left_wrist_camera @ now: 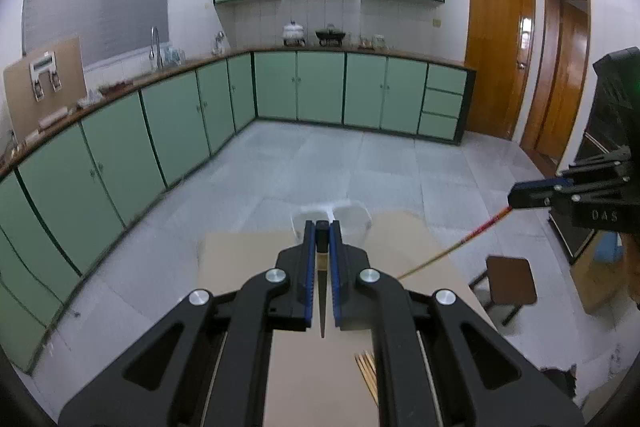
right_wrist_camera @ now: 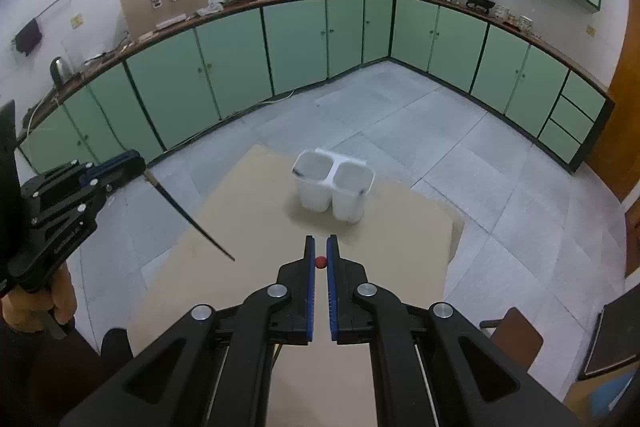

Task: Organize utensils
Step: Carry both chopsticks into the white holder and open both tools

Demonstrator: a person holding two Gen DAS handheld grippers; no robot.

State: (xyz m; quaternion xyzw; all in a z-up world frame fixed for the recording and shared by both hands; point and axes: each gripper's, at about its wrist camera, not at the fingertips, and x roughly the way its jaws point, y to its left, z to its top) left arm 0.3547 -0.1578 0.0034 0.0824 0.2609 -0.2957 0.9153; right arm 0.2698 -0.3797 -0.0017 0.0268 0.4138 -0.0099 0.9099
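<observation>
My left gripper (left_wrist_camera: pixel 322 227) is shut on a black chopstick (left_wrist_camera: pixel 322 299) whose pointed end faces the camera. It also shows at the left of the right wrist view, left gripper (right_wrist_camera: pixel 138 163), with the black chopstick (right_wrist_camera: pixel 192 219) slanting down over the table. My right gripper (right_wrist_camera: pixel 320 241) is shut on a chopstick of which only the red end (right_wrist_camera: pixel 320 262) shows. Seen from the left wrist, the right gripper (left_wrist_camera: pixel 514 197) holds that red-and-yellow chopstick (left_wrist_camera: pixel 452 247) sloping down-left. A white two-compartment holder (right_wrist_camera: pixel 332 187) stands upright on the tan table (right_wrist_camera: pixel 248 227), beyond and below both grippers; it looks empty.
Several wooden chopsticks (left_wrist_camera: pixel 366 367) lie on the table (left_wrist_camera: pixel 240 255) under my left gripper. A brown stool (left_wrist_camera: pixel 512 283) stands right of the table. Green cabinets (right_wrist_camera: pixel 224 67) line the far walls across a tiled floor.
</observation>
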